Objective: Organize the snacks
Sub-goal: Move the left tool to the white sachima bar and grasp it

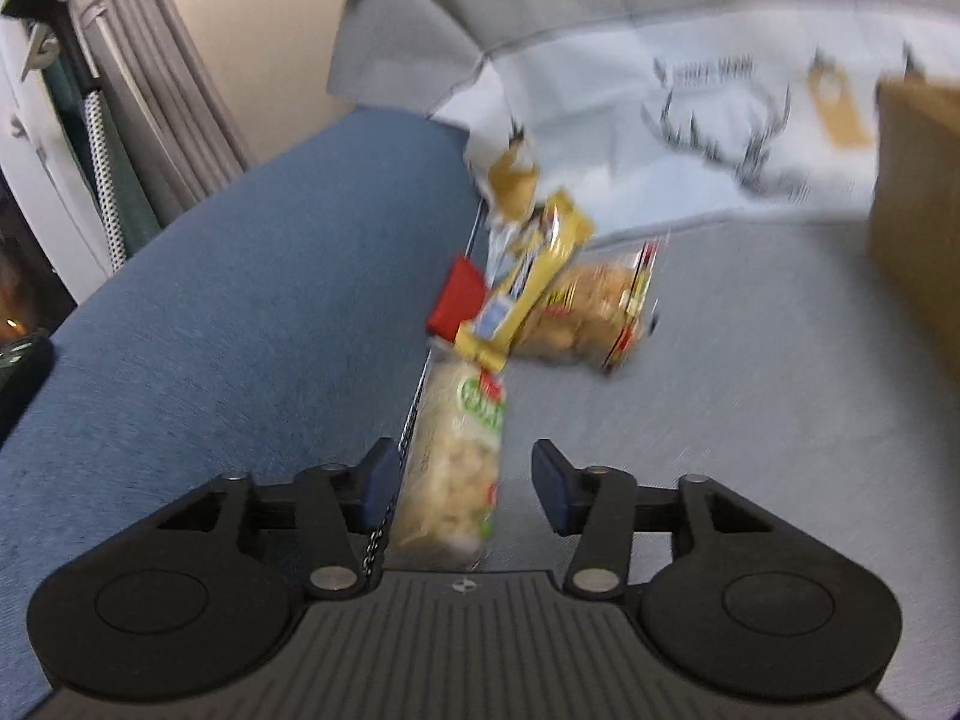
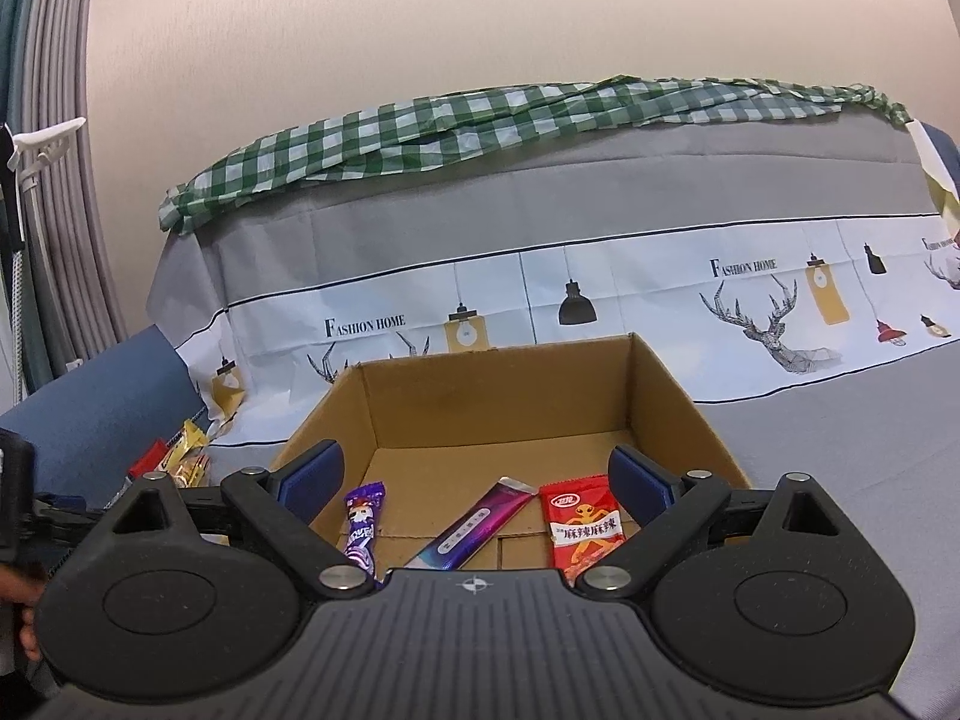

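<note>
In the left wrist view my left gripper (image 1: 465,483) is open around the near end of a clear snack pack with a green label (image 1: 459,456), lying on the grey sofa seat. Beyond it lie a yellow bar (image 1: 528,276), a red packet (image 1: 456,297) and a clear bag of biscuits (image 1: 591,309). In the right wrist view my right gripper (image 2: 477,480) is open and empty over a cardboard box (image 2: 678,414). The box holds a purple packet (image 2: 362,525), a purple-pink stick pack (image 2: 474,531) and a red packet (image 2: 585,525).
The blue sofa arm (image 1: 240,300) runs along the left of the snack pile. The box corner (image 1: 918,210) stands at the right of the left wrist view. A deer-print cover (image 2: 600,294) and a green checked cloth (image 2: 480,120) drape the backrest. Curtains (image 1: 150,78) hang at left.
</note>
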The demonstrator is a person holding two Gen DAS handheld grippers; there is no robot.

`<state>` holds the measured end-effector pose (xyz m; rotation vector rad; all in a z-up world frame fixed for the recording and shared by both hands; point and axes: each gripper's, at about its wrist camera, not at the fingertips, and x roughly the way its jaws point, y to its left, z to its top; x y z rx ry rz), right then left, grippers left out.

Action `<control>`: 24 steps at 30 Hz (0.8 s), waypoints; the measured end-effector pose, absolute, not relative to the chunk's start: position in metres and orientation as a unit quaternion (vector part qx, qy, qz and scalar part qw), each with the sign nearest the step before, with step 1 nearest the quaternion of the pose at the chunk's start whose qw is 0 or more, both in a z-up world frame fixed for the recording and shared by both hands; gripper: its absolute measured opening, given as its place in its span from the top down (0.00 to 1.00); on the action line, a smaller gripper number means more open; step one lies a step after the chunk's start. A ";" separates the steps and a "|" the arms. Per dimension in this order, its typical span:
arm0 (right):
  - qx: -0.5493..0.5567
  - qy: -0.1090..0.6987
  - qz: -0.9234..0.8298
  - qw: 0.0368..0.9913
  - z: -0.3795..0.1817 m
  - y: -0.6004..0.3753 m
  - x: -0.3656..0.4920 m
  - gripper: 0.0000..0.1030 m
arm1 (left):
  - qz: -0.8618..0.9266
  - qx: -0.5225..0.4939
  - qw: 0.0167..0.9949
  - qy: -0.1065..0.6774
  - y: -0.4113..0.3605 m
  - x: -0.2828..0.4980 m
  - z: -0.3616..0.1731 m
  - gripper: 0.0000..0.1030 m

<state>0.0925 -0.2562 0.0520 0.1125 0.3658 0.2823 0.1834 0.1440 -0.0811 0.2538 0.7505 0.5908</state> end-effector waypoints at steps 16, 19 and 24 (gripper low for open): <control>-0.008 0.201 0.142 0.969 0.047 -0.230 0.093 0.08 | 0.306 0.185 0.843 0.402 0.153 0.205 -0.112 0.57; -0.009 0.202 0.139 0.969 0.046 -0.230 0.094 0.08 | 0.290 0.134 0.865 0.386 0.159 0.200 -0.099 0.58; -0.008 0.203 0.135 0.970 0.046 -0.229 0.094 0.08 | 0.210 -0.002 0.920 0.332 0.165 0.173 -0.066 0.58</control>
